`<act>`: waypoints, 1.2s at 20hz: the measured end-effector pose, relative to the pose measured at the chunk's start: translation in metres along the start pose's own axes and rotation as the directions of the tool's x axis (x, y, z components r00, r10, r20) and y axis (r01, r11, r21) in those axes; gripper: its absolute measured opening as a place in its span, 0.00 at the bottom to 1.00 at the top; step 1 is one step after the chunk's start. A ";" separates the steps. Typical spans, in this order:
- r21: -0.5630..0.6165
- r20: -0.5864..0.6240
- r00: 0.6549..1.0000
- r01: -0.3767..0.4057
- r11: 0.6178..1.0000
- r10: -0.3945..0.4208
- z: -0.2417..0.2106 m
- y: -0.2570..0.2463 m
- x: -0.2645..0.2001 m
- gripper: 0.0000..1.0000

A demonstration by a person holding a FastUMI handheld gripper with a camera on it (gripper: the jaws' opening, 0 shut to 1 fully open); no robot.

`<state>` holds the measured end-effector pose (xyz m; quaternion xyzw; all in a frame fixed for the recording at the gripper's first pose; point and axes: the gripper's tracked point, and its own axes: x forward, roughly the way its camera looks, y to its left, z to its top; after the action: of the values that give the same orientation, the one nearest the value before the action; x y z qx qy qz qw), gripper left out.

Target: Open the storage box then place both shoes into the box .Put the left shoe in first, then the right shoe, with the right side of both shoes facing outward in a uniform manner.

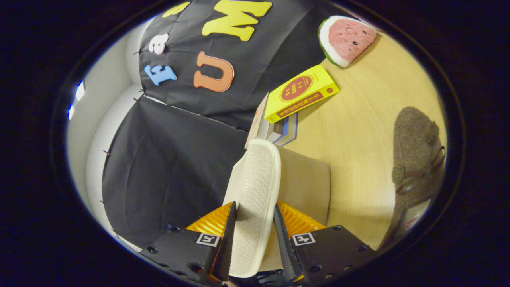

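I am holding a cream slipper (255, 187) between the fingers (254, 235), which are pressing on it from both sides, one black finger pad against each long edge, with the orange ribbed backing of the fingers showing just outside the pads. The slipper is pointing away from me along the fingers, its woven sole facing the camera and its rounded end reaching well beyond the fingertips. The whole view is tilting, so the tabletop (366, 131) is running up the right side and the booth's black cloth wall is standing to the left. Just behind the slipper I am seeing a tan flat panel (306, 187) that looks like part of the storage box, though I cannot tell whether it is a lid or a wall, nor whether the slipper is touching it. Beyond the slipper's far end a small stack of books (285, 129) is lying on the tabletop, with a yellow book (301, 93) resting on top at an angle. Farther off, near the wall, a watermelon-slice plush (346, 39) is lying on the wood. Well apart to the right, a brown fuzzy shoe (416, 159) is lying on the tabletop, with a dark lace or bow showing on its upper.
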<state>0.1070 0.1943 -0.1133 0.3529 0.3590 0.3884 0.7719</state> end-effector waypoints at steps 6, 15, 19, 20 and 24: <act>-0.080 0.010 0.996 0.089 0.993 -0.089 -0.003 0.015 -0.007 0.16; -0.167 0.054 0.993 0.116 0.979 -0.108 0.003 0.094 -0.021 0.02; -0.231 0.070 0.993 0.109 0.967 -0.095 0.003 0.151 -0.008 0.02; -0.247 0.071 0.993 0.107 0.963 -0.092 0.002 0.165 -0.004 0.02; -0.302 0.058 0.995 0.099 0.948 -0.085 -0.004 0.215 0.027 0.02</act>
<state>0.0411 0.3145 0.0545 0.2210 0.2936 0.3948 0.8421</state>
